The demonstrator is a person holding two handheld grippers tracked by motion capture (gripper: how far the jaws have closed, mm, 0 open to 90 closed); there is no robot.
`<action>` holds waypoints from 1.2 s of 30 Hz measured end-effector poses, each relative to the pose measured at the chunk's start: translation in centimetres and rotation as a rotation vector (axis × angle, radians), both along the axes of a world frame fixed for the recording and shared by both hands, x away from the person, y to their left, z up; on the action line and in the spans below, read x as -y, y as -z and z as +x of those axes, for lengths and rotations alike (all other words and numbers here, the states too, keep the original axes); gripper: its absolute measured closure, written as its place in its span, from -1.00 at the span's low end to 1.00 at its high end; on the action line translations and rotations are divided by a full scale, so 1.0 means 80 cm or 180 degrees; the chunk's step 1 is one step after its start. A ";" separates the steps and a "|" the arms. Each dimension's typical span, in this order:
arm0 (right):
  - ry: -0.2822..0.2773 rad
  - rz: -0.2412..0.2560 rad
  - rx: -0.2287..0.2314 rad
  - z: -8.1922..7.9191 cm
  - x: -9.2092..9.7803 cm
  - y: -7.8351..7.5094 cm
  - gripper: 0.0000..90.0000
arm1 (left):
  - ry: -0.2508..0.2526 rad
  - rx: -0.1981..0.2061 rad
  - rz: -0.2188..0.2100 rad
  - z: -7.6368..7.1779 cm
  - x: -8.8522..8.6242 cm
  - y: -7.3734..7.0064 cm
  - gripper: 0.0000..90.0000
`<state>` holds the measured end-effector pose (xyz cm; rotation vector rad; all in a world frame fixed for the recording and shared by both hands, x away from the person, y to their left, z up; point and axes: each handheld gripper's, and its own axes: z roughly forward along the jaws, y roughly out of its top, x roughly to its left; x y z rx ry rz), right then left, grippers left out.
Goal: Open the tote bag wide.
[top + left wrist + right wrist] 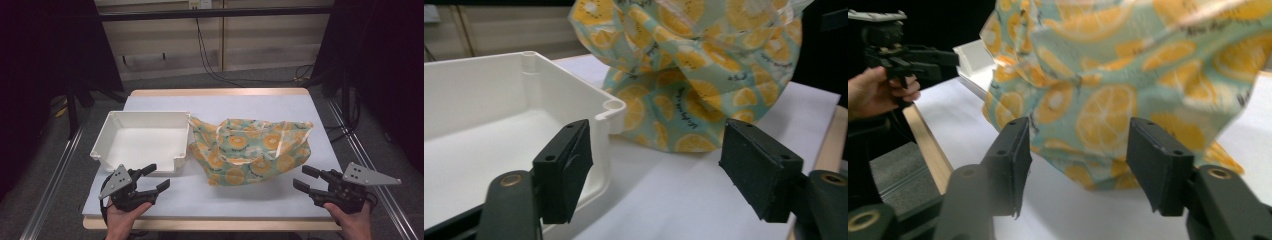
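High view: a white tray [142,137] sits on the table [260,102], w/ a crumpled bag w/ orange slices on it [252,147] just beside it, to the right, touching its corner. Left gripper [150,179] is near the tray's front edge, jaws wide apart, holding nothing. Right gripper [306,180] is near the bag's front right side, jaws apart too, empty. A hand [122,220] holds each one.

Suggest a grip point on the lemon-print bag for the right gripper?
Probably the bunched fabric along the near right edge of the lemon-print bag. The right gripper sits open just in front, jaws aimed at it, so a straight forward approach low over the table suits. The cloth lies slumped and folded there, giving a ridge to pinch.
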<state>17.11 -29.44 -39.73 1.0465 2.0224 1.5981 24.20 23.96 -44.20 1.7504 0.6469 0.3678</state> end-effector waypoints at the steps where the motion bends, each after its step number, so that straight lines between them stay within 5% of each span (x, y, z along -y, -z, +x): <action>1: 0.0000 0.0000 0.0000 0.000 0.000 0.000 -0.01 | 0.0000 0.0000 0.0000 0.000 0.000 0.000 -0.31; 3: -0.0089 0.0008 0.0051 0.005 -0.004 -0.012 0.04 | 0.0140 -0.0046 -0.0024 -0.001 0.010 -0.005 -0.23; 14: -0.0468 -0.0092 0.0100 0.044 -0.034 -0.056 0.20 | 0.0333 -0.0163 0.0012 0.020 0.044 -0.017 -0.01; 28: -0.0674 -0.0220 0.0093 0.094 -0.071 -0.088 0.30 | 0.0631 -0.0145 0.0027 0.049 0.087 -0.029 0.05; 36: -0.0695 -0.0279 0.0004 0.132 -0.084 -0.082 0.14 | 0.0814 -0.0221 0.0059 0.045 0.109 -0.024 0.10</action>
